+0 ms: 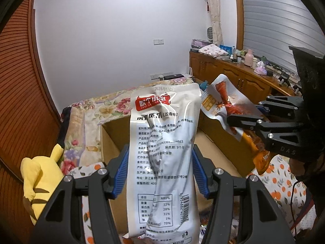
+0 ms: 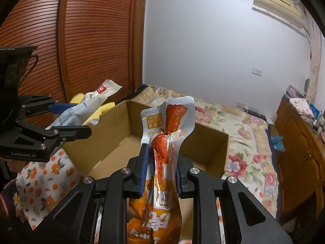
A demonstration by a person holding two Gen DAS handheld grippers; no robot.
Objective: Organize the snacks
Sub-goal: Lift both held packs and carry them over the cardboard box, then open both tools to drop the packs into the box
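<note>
My left gripper [image 1: 160, 158] is shut on a white snack packet [image 1: 162, 142] with black print and a red logo, held upright in the air. The same packet [image 2: 89, 105] and left gripper [image 2: 73, 120] show at the left of the right wrist view. My right gripper [image 2: 160, 158] is shut on an orange and white snack packet [image 2: 166, 134] showing a red chicken piece. In the left wrist view that packet [image 1: 221, 105] and the right gripper [image 1: 245, 113] appear at the right. Both packets hang above an open cardboard box [image 2: 203, 148] on the bed, its visible bottom bare.
A floral bedspread [image 2: 243, 134] lies behind the box, and an orange-print cloth [image 2: 46, 174] lies before it. A yellow plush toy [image 1: 38, 181] sits at the left by a slatted wooden wardrobe [image 2: 85, 40]. A cluttered wooden cabinet [image 1: 239, 75] runs along the right wall.
</note>
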